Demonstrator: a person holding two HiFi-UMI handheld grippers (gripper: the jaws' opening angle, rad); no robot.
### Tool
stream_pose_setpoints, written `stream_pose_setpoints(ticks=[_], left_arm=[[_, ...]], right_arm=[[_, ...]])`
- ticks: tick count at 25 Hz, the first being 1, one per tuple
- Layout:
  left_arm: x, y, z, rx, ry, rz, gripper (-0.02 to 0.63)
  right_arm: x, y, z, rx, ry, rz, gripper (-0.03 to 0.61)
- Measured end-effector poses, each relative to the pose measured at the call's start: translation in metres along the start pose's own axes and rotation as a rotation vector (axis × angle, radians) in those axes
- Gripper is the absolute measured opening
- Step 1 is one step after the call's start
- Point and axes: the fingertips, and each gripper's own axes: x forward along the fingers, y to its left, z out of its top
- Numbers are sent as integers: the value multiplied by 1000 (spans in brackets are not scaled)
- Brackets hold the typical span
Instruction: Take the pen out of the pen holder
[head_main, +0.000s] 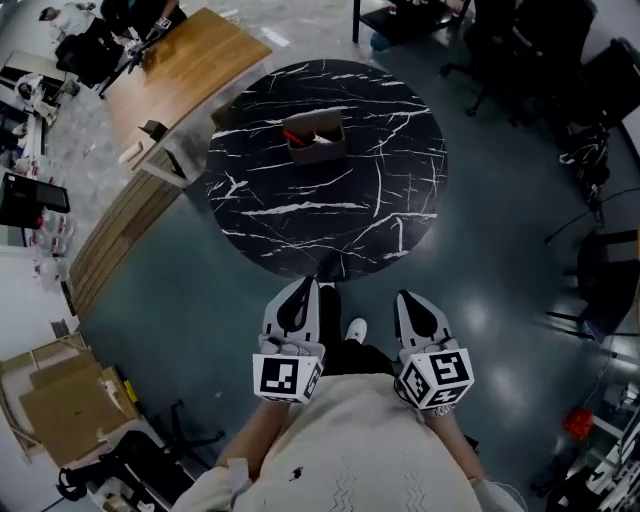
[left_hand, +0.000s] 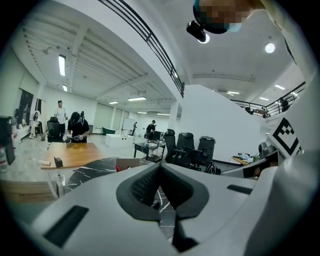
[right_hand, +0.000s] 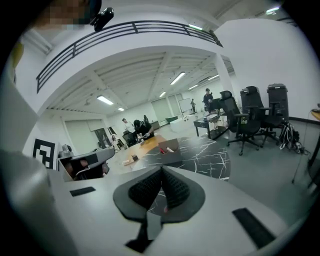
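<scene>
A brown box-shaped pen holder (head_main: 318, 140) stands on the far half of a round black marble table (head_main: 330, 210), with a red pen (head_main: 293, 136) sticking out of its left end. Both grippers hang close to my body, short of the table's near edge. My left gripper (head_main: 305, 287) and my right gripper (head_main: 405, 298) are each shut, jaws touching, nothing held. The left gripper view looks past its closed jaws (left_hand: 160, 166) to the pen holder (left_hand: 131, 162) far ahead. In the right gripper view the closed gripper (right_hand: 161, 170) points towards the pen holder (right_hand: 169, 145) and pen (right_hand: 162, 150).
A curved wooden desk (head_main: 180, 70) touches the table's far left, with people working at it. Black office chairs (head_main: 520, 40) stand at the far right. Flat cardboard (head_main: 60, 400) lies on the floor at lower left. Cables and a red object (head_main: 578, 422) sit at right.
</scene>
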Motion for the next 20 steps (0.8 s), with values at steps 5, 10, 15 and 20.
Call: stream_pose_setpoints(ticks=[5,10,15,20], left_arm=[[81,37,6,5,38,-41,11],[169,79,15,6,87,-117,12],[231,125,7,-12,129,-108,12],[282,153,-17,-48,204,-135,14]], right_arm=[[43,-21,30,35,24,-90,15],[98,-37,48,57,69,-159,15],[148,-33,46,27,163,-162,15],[185,-28,52,-2,225,-163,15]])
